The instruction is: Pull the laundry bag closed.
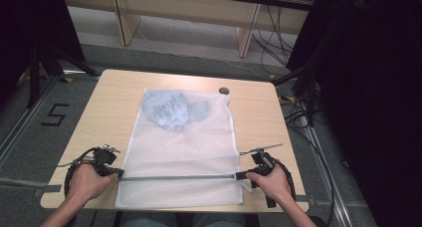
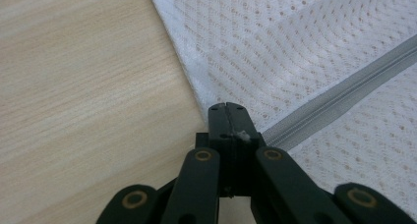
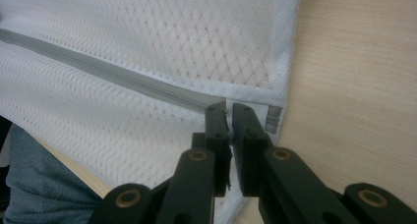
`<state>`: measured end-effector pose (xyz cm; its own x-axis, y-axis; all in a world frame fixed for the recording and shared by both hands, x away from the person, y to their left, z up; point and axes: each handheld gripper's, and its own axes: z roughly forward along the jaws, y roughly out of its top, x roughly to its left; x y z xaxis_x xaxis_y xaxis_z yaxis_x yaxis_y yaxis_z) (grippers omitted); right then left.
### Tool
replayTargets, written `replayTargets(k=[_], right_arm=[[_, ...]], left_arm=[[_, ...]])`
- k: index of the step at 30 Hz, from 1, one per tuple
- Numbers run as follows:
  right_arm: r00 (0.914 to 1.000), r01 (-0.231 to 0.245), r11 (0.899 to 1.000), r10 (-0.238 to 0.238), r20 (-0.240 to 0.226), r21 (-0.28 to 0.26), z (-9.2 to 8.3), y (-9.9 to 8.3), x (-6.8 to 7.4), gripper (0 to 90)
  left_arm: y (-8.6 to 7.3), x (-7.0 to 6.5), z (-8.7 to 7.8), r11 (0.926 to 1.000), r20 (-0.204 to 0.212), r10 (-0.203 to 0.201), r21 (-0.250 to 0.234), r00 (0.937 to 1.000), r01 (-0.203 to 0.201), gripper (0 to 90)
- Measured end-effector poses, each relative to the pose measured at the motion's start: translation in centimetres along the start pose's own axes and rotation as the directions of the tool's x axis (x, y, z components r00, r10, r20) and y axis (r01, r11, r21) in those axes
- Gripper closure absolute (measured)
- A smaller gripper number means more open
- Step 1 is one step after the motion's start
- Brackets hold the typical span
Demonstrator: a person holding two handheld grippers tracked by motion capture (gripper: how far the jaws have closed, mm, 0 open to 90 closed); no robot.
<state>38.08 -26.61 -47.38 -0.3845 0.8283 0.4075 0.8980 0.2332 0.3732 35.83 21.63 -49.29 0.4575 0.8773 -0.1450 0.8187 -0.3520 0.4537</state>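
Note:
A white mesh bag lies flat on the wooden table, with a pale blue garment inside its far end. A grey zipper runs straight across the bag near the front edge. My left gripper is shut on the zipper's left end at the bag's edge. My right gripper pinches the zipper's right end; its jaws stand a sliver apart with a thin tab between them. The zipper looks closed and taut.
A small dark round object sits on the table by the bag's far right corner. The bag's front edge overhangs the table over the person's jeans. Bare wood flanks the bag on both sides.

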Motion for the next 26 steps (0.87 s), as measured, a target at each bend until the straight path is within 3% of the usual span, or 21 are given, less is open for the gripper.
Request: replayTargets(k=[8,9,11,12,13,14,15,18,19,21,22,24,25,26], right_arm=[[0.9999,0.007,1.000,-0.007,0.013,-0.012,0.1,-0.3,-0.5,84.2],[0.9986,-0.046,0.999,0.046,0.027,0.004,-0.2,-0.3,-0.3,81.2],[0.9978,-0.064,0.997,0.065,0.016,-0.053,-0.6,-0.2,-0.8,76.8],[0.9958,-0.091,0.994,0.091,-0.006,-0.055,-0.9,-0.2,-0.8,75.8],[0.9985,-0.054,0.994,0.054,0.006,-0.095,-1.0,-0.1,-1.1,74.9],[0.9985,-0.053,0.991,0.054,0.009,-0.120,-1.2,-0.1,-1.3,73.3],[0.9949,-0.100,0.990,0.101,0.003,-0.103,-1.5,-0.1,-1.2,71.9],[0.9923,-0.119,0.985,0.122,0.020,-0.121,-1.7,-0.1,-1.7,70.3],[0.9900,-0.140,0.983,0.141,0.003,-0.116,-1.8,-0.1,-1.8,69.9],[0.9896,-0.139,0.981,0.143,0.018,-0.133,-1.9,-0.1,-2.0,69.1],[0.9914,-0.123,0.982,0.129,0.026,-0.146,-1.9,-0.1,-2.1,68.7],[0.9962,-0.082,0.982,0.086,0.016,-0.172,-1.7,-0.1,-2.5,67.5],[0.9892,-0.144,0.976,0.146,0.005,-0.162,-1.7,-0.1,-2.2,67.2],[0.9909,-0.132,0.979,0.134,0.007,-0.156,-1.8,-0.1,-2.3,66.9]], left_arm=[[0.0,0.0,-0.1,0.9998,-0.009,-0.008,0.016,0.9999,0.008,90.0],[0.1,0.0,-0.2,0.9998,-0.006,-0.009,0.020,0.9999,0.009,90.0],[0.0,0.1,-0.1,0.9999,-0.003,-0.003,0.014,1.0000,0.003,90.0],[0.0,0.1,-0.1,0.9999,-0.002,-0.001,0.016,1.0000,0.001,89.9],[0.0,0.1,-0.1,0.9999,-0.002,-0.002,0.015,1.0000,0.002,89.9],[0.0,0.1,-0.1,0.9999,-0.002,-0.003,0.014,1.0000,0.003,89.9],[-0.1,0.1,0.0,0.9998,-0.002,-0.012,-0.015,0.9999,0.012,89.9],[0.0,0.1,-0.1,0.9998,0.000,-0.017,0.003,0.9998,0.017,89.7],[0.0,0.1,0.0,0.9997,-0.006,-0.023,-0.005,0.9997,0.023,89.4],[0.1,0.0,0.1,0.9990,-0.012,-0.030,-0.032,0.9995,0.030,87.1],[0.1,0.1,-0.2,0.9997,-0.020,-0.014,-0.018,0.9997,0.013,84.2],[0.3,0.0,-0.6,0.9990,-0.038,-0.018,-0.042,0.9991,0.017,79.9],[0.4,0.1,-0.8,0.9982,-0.041,-0.026,-0.056,0.9988,0.023,77.8],[0.4,0.1,-1.0,0.9968,-0.048,-0.036,-0.074,0.9982,0.033,76.1]])
